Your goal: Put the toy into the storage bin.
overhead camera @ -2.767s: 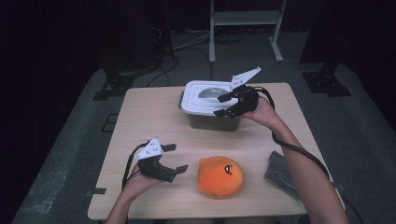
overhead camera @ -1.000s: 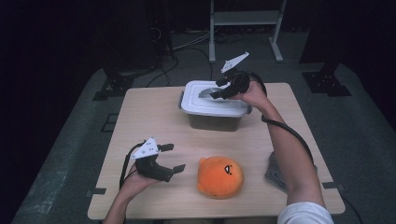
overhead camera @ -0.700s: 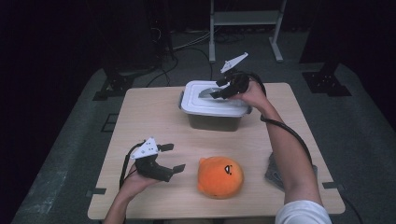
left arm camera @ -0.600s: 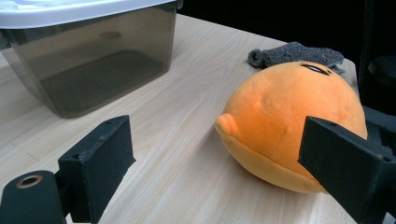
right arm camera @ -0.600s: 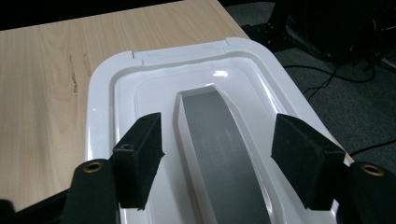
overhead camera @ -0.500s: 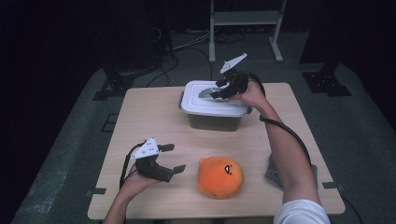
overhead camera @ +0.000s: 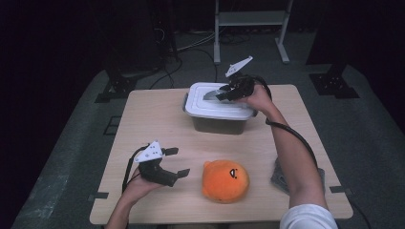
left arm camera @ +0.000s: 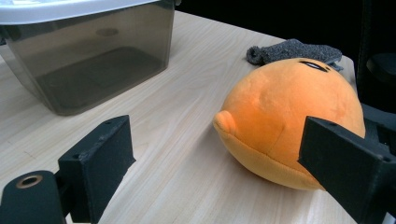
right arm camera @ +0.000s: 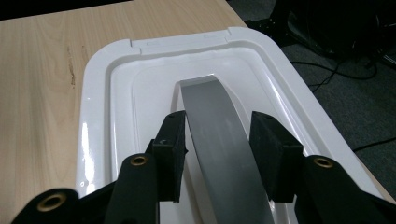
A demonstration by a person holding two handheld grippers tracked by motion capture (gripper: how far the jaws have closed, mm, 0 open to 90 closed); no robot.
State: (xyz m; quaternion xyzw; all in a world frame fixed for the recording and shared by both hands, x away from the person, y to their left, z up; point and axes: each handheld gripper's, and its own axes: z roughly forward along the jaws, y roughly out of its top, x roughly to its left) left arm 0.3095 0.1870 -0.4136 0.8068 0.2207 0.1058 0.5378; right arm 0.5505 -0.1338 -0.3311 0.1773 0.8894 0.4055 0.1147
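Observation:
A dark see-through box [overhead camera: 217,123] with a white lid [overhead camera: 203,109] stands at the back of the table. My right gripper [overhead camera: 213,95] reaches onto the lid from the right. In the right gripper view its jaws [right arm camera: 217,149] have just been closing on the lid's grey handle [right arm camera: 210,109], and both pads now sit against the handle's edges. An orange plush ball [overhead camera: 225,181] lies near the front edge. My left gripper [overhead camera: 177,162] rests left of it, open, its jaws [left arm camera: 219,154] pointing at the plush [left arm camera: 289,116] with a gap to it.
A grey cloth [overhead camera: 281,174] lies at the front right, partly under the person's right forearm; in the left gripper view the cloth [left arm camera: 289,49] shows behind the plush. Bare wood [overhead camera: 153,119] spans the table's left half. Stands and cables ring the table on the dark floor.
Since the oldest frame my right gripper has moved from the lid's right side up over its middle. Over the last second both hands have kept still.

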